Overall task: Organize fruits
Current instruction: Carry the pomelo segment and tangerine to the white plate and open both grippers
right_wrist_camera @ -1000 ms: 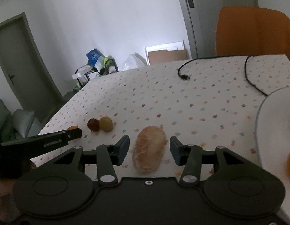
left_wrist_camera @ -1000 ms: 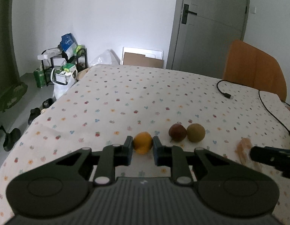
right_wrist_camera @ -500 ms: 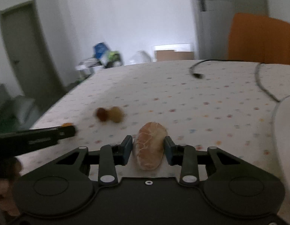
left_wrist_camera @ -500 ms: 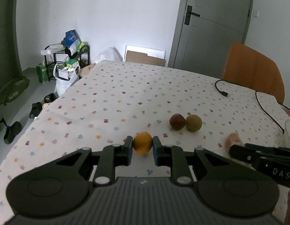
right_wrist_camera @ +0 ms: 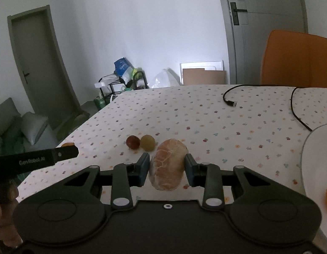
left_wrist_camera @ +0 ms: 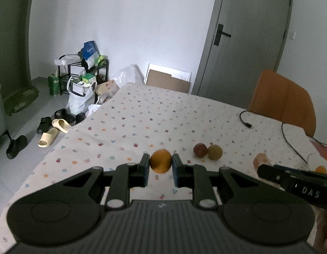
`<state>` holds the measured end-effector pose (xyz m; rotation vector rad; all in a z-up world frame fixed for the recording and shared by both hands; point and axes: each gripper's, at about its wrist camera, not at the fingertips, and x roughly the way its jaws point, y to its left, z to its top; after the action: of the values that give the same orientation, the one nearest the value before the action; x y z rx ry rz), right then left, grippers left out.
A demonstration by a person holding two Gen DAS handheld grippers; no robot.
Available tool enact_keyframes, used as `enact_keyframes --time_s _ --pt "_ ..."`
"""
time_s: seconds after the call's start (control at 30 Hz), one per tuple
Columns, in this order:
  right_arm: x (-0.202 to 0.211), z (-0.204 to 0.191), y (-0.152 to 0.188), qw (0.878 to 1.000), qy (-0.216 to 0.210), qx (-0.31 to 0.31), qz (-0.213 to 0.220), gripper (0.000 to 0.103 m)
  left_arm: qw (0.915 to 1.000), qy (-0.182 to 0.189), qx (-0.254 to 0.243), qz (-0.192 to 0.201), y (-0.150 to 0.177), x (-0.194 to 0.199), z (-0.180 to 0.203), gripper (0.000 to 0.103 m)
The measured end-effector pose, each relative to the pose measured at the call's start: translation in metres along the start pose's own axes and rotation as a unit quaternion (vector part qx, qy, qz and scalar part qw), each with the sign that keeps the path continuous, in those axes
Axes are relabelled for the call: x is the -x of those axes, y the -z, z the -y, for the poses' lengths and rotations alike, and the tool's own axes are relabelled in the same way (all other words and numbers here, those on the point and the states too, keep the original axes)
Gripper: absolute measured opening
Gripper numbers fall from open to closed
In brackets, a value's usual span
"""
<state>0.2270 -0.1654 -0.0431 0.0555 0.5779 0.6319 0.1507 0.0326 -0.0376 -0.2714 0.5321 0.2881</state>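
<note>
Left wrist view: your left gripper point(left_wrist_camera: 161, 166) clamps the orange point(left_wrist_camera: 160, 163) at frame centre — ready for transfer. Right gripper point(right_wrist_camera: 166, 168) clamps the peeled pomelo piece point(right_wrist_camera: 167, 167); plate point(right_wrist_camera: 311, 158) waits right — both fruits above the tabletop point(left_wrist_camera: 163, 122).

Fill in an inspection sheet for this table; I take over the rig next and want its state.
Surface: spotted tablecloth covers the table.
Job's things: orange; peeled pomelo piece; red fruit and green fruit side by side; white plate at right.
Clutter: nothing seen on the table.
Grippers: left gripper shut on orange; right gripper shut on peeled pomelo piece.
Cables: black cable across far right.
Surroundings: orange chair, grey door, shoe rack, slippers.
</note>
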Motion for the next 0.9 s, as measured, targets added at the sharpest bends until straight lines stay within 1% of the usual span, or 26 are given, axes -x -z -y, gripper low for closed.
enact_keyframes --time_s 0.4,0.9 --pt "0.037 -0.005 0.001 1.000 0.020 -0.002 0.021 0.034 0.9994 0.029 0.003 0.021 -0.004 0.024 0.009 0.021" --pt "0.073 0.028 0.001 0.997 0.056 -0.017 0.046 0.034 0.9976 0.063 -0.017 0.021 0.001 0.031 0.044 0.021"
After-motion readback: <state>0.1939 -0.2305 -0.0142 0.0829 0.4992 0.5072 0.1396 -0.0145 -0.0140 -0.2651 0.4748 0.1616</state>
